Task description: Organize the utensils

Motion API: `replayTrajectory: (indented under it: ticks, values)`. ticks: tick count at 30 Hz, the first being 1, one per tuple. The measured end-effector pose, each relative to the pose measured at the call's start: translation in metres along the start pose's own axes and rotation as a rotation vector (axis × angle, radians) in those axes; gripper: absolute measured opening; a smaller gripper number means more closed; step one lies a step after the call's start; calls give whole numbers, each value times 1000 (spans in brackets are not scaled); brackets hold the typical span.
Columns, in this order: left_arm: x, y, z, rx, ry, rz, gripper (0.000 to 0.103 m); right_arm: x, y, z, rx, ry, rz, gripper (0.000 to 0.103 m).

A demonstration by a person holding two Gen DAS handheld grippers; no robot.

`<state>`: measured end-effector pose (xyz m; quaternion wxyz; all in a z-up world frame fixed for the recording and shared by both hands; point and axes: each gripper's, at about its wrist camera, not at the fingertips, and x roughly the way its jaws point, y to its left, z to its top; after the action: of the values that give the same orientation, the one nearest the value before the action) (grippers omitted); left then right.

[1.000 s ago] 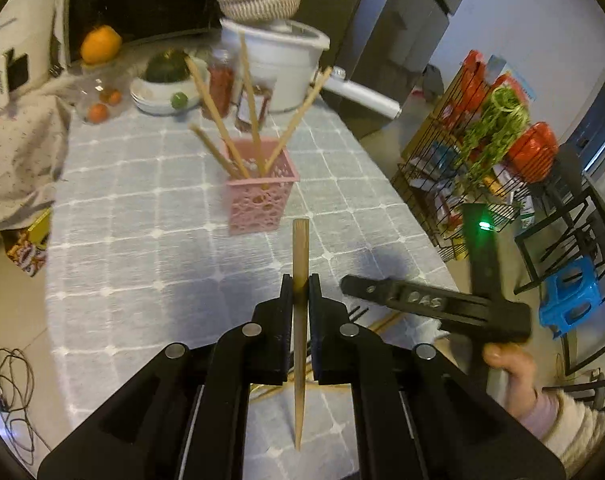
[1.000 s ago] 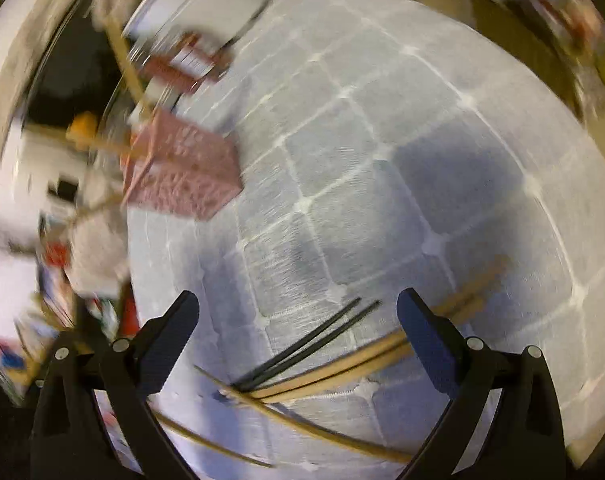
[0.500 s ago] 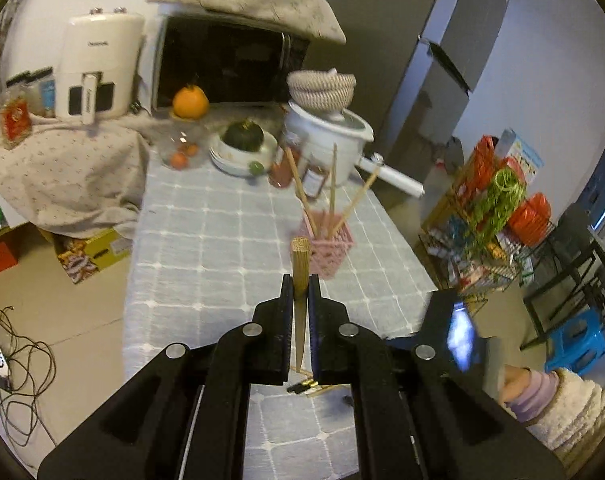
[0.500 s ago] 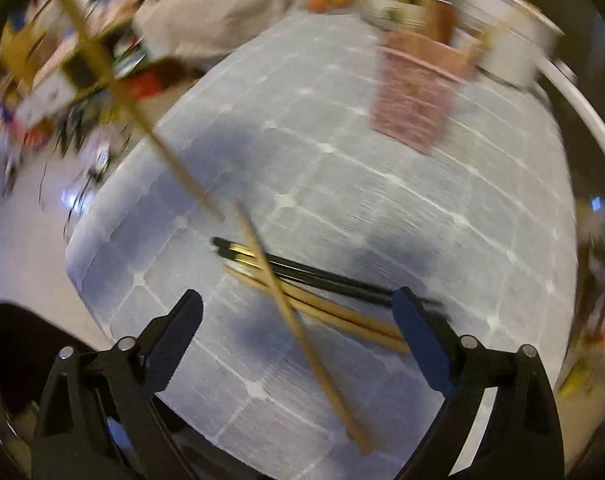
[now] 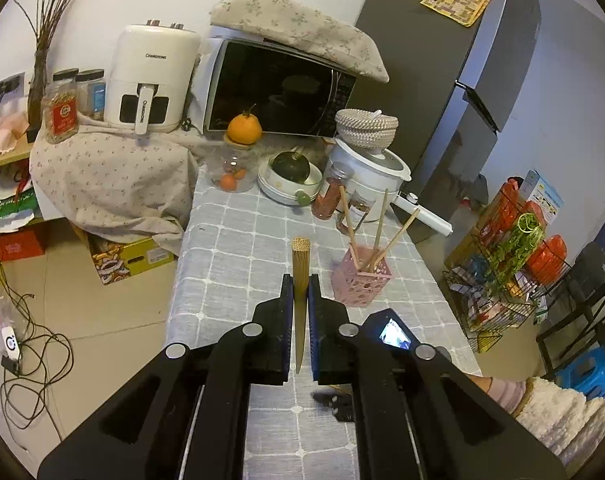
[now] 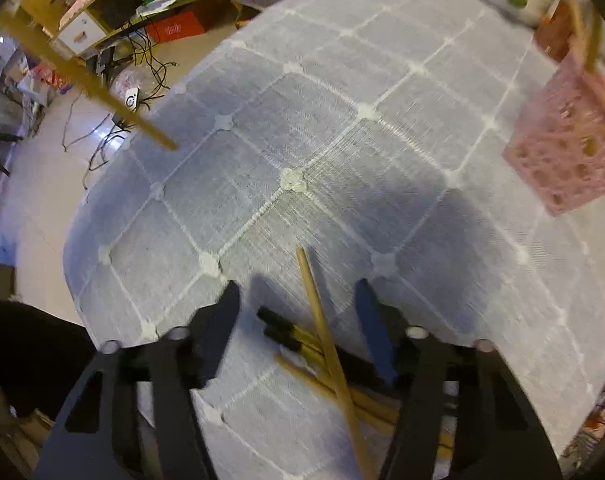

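My left gripper (image 5: 299, 280) is shut on a wooden chopstick (image 5: 301, 256) and holds it above the grey checked tablecloth (image 5: 230, 264). The pink lattice holder (image 5: 360, 284) stands ahead to the right with three chopsticks in it. In the right wrist view my right gripper (image 6: 298, 292) points down over a loose pile of chopsticks. Its jaws are closing around a light wooden chopstick (image 6: 322, 328), and the pads do not touch it. Black-tipped chopsticks (image 6: 280, 326) lie beside it. The held chopstick (image 6: 102, 88) crosses the upper left, and the holder (image 6: 570, 152) stands at the right.
A rice cooker (image 5: 368, 172), a bowl stack with a green squash (image 5: 290, 178) and spice jars (image 5: 330, 192) crowd the table's far end. A microwave (image 5: 278, 88) and air fryer (image 5: 150, 80) stand behind. A wire rack (image 5: 510, 272) is off the right edge. A sleeve (image 5: 558, 412) shows low right.
My left gripper rose and drew back with its chopstick, so the holder looks farther away. My right gripper rolled, settled over the pile, and its jaws narrowed around one chopstick.
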<state>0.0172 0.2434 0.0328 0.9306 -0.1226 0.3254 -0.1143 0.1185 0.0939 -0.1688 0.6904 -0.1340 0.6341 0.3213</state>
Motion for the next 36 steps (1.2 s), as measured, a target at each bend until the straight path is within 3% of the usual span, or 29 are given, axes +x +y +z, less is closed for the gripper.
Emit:
replayTrajectory:
  ticks: [3,6,11,15,21,28,31,36]
  values:
    - [2,0,0,-8,6,-2,7,0,-6,1,31,-1,2,10]
    - [2,-5,0,-9,4,-14,6,-11,-11,-10,53,-53,-8,5]
    - [-2,-25,-1,15,-15,-19,6,-72,-20,-49,129,-223,-17,5]
    - [-12,-43,-3,23,-45,-26,7,-147,-28,-92,213,-394,-34,5]
    - [-18,-78,11,49,-59,-45,6,-248,-36,-130,311,-592,-70,5]
    - [-13,-131,69,105,-115,-75,6,-359,-61,-121,395,-808,-97,5]
    - [6,-146,89,118,-128,-61,6,-388,-81,-104,430,-861,-105,5]
    - [56,-151,107,107,-124,-24,6,-401,-111,-72,452,-891,-138,5]
